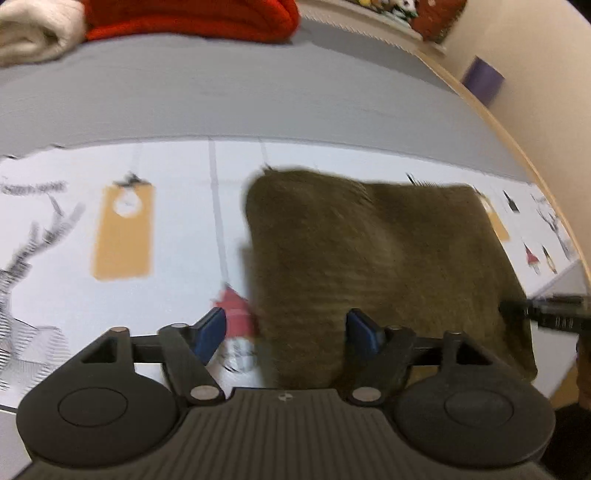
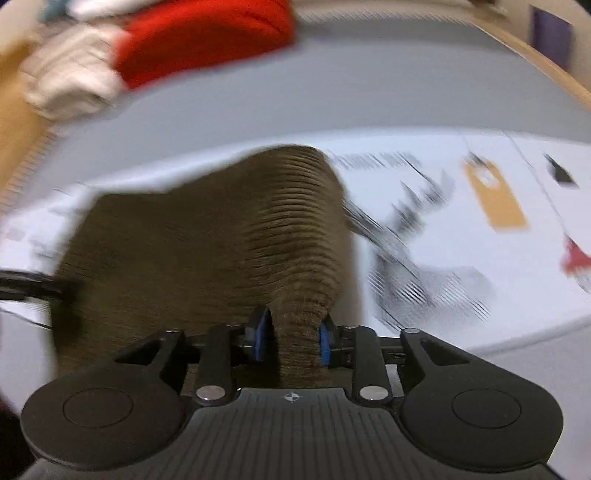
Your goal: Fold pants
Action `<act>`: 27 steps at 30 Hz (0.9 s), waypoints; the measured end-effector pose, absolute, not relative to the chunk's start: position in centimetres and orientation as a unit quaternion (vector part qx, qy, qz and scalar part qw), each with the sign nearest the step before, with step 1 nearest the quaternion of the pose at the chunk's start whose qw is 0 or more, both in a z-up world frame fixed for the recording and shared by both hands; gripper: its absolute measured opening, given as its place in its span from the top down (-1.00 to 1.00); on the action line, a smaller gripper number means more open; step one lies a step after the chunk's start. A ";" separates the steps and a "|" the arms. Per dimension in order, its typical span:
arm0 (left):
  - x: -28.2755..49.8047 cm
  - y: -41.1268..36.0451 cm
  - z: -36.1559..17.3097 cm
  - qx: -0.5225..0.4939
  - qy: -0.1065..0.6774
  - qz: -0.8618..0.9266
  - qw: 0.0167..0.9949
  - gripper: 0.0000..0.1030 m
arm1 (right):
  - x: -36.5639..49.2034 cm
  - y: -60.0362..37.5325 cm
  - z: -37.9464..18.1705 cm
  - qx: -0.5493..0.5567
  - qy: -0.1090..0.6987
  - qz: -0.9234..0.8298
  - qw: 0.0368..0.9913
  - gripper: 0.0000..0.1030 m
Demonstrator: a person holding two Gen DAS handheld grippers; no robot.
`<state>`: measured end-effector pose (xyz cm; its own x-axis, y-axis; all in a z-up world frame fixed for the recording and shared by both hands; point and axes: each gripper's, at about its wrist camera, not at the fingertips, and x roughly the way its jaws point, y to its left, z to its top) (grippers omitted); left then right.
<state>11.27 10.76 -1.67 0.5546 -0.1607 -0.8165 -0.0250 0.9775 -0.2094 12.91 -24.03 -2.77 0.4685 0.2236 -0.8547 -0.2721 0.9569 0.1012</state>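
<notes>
The brown corduroy pants (image 1: 388, 251) lie folded into a thick pad on a white printed cloth (image 1: 74, 295). In the left wrist view my left gripper (image 1: 287, 331) is open wide over the pad's left edge. Its blue pads (image 1: 210, 332) do not press on the fabric. In the right wrist view my right gripper (image 2: 293, 341) is shut on a raised ridge of the pants (image 2: 184, 240), which fills the gap between its blue pads (image 2: 325, 343). Both views are blurred by motion. A black part of the other gripper (image 1: 546, 314) shows at the pad's right edge.
Folded red (image 1: 192, 18) and cream (image 1: 33, 33) garments are stacked at the back on a grey cover (image 1: 258, 96). The wooden table edge (image 1: 498, 122) curves along the right, with a purple object (image 1: 482, 79) beyond it. The white cloth carries printed reindeer and tan tags (image 1: 123, 229).
</notes>
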 end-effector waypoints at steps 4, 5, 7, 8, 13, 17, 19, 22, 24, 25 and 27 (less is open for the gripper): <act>10.5 11.8 0.7 -0.085 0.414 -0.004 0.906 -0.18 | 11.8 -22.6 -1.8 -0.090 0.448 0.155 0.876 0.32; 10.4 12.1 1.1 -0.080 0.402 -0.004 0.912 -0.06 | 11.3 -22.7 -1.2 -0.100 0.425 0.160 0.885 0.31; 10.2 12.1 1.7 -0.075 0.380 -0.017 0.922 0.28 | 10.8 -23.1 -0.1 -0.101 0.396 0.176 0.896 0.29; 10.0 12.0 2.0 -0.074 0.370 -0.033 0.926 0.50 | 10.7 -23.3 0.2 -0.094 0.390 0.184 0.897 0.27; 9.6 8.8 2.2 -0.042 0.349 -0.125 0.928 0.54 | 10.2 -23.4 -0.8 -0.082 0.424 0.246 0.868 0.26; 11.2 6.7 -1.8 0.043 0.440 -0.078 0.893 0.57 | 9.1 -22.3 -1.7 -0.125 0.441 0.277 0.844 0.26; 12.1 7.1 -3.1 0.030 0.470 -0.050 0.881 0.56 | 8.0 -21.6 -2.1 -0.144 0.456 0.290 0.829 0.26; 12.5 8.5 -3.0 -0.033 0.482 -0.044 0.874 0.57 | 7.3 -21.0 -3.4 -0.186 0.474 0.288 0.811 0.25; 12.6 8.8 -2.7 -0.045 0.483 -0.043 0.874 0.57 | 7.2 -20.8 -3.5 -0.188 0.474 0.287 0.811 0.24; 12.5 8.8 -2.5 -0.048 0.481 -0.045 0.875 0.57 | 7.4 -20.9 -3.5 -0.183 0.476 0.285 0.812 0.24; 12.2 9.1 -2.2 -0.056 0.476 -0.052 0.876 0.53 | 7.5 -21.0 -3.3 -0.172 0.477 0.282 0.814 0.24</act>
